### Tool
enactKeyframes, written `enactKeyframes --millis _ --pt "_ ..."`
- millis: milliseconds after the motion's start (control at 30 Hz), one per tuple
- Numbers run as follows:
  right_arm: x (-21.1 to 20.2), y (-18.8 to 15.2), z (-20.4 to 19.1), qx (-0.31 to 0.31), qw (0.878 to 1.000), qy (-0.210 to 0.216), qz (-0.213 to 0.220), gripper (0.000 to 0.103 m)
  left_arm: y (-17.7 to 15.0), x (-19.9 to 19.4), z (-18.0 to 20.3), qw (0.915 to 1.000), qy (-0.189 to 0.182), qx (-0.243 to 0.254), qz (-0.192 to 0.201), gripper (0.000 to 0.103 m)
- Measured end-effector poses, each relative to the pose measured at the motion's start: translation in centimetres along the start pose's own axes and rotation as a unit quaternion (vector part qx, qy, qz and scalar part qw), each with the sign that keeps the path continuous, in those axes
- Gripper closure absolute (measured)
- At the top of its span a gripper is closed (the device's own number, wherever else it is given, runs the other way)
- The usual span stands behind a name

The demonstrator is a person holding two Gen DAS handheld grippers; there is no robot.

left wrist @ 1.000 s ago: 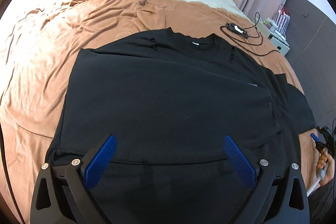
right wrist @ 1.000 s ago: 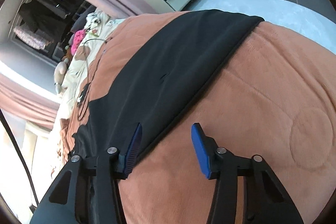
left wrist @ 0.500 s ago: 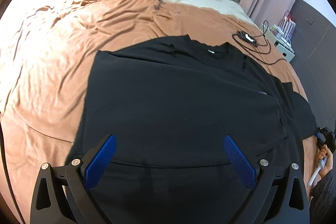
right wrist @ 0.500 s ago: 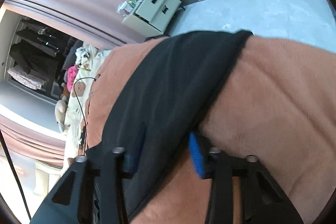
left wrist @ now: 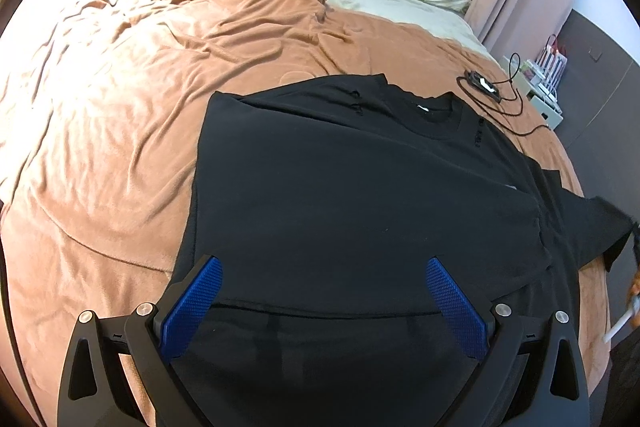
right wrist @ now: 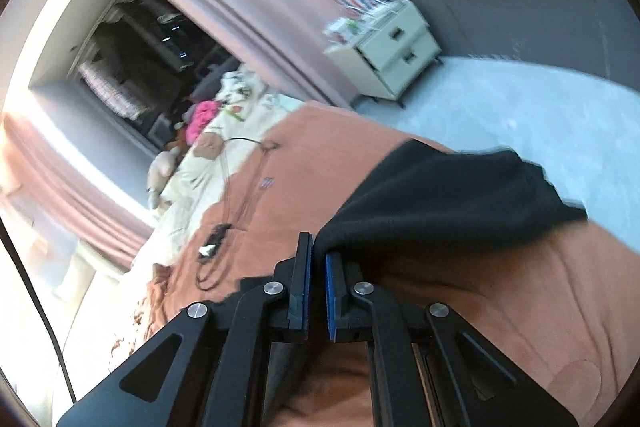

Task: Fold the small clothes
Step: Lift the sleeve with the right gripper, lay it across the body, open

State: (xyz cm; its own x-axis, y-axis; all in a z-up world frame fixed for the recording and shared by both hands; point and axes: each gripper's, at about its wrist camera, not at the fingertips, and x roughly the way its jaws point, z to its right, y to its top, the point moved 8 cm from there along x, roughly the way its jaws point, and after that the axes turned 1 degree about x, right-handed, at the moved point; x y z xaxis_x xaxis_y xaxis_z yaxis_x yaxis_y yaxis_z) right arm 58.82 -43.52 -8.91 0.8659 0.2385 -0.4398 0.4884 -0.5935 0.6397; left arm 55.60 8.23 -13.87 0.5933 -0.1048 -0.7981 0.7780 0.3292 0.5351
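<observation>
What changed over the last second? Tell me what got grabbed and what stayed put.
The right gripper closed on the sleeve edge of the black T-shirt and lifted it off the brown blanket. The left gripper slid sideways over the shirt. Its jaws stayed wide open, and the shirt's body stayed flat.
</observation>
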Motion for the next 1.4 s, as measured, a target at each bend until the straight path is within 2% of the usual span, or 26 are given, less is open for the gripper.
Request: enactKeyframes --millis 167,200,367,467,667,767,1000,1300,1400 --pt "-2.0 -0.3 -5.9 -0.056 0.998 0.029 0.006 0.1 0.4 -0.9 -1.1 0.9998 -0.007 -0.014 0.009 0.0" --pt "-2.4 -0.2 -6.0 -0.064 0.997 0.032 0.007 0.1 0.5 -1.1 -1.3 0.9998 -0.008 -0.016 0.011 0.0" --pt "-2.6 -1.3 -11.4 -0.104 0.993 0.061 0.0 0.1 0.5 -2.1 -2.5 0.9994 -0.014 -0.026 0.017 0.001" --pt "-3.4 -2.2 -13.1 -0.118 0.99 0.08 -0.008 0.1 0.4 -2.5 -3.3 0.9992 -0.015 -0.032 0.018 0.001" --pt "-2.1 -2.6 -15.1 -0.137 0.983 0.117 -0.033 0.1 0.5 -3.4 -5.2 0.9983 -0.018 -0.05 0.023 0.001" --pt "-0.4 -2.5 -15.5 -0.154 0.978 0.131 -0.054 0.1 0.4 -3.8 -5.9 0.9979 -0.021 -0.056 0.024 0.001" --pt "3.8 -4.5 -16.4 -0.204 0.959 0.149 -0.126 0.1 -0.2 -4.1 -7.8 0.997 -0.022 -0.071 0.023 0.001" --pt "7.6 -9.1 -15.1 -0.247 0.935 0.149 -0.208 0.1 -0.6 -4.3 -9.1 0.9968 -0.016 -0.076 0.021 0.001" --pt "8.9 -10.4 -14.0 -0.256 0.929 0.135 -0.232 0.1 -0.6 -4.3 -9.1 0.9969 -0.016 -0.075 0.02 0.001"
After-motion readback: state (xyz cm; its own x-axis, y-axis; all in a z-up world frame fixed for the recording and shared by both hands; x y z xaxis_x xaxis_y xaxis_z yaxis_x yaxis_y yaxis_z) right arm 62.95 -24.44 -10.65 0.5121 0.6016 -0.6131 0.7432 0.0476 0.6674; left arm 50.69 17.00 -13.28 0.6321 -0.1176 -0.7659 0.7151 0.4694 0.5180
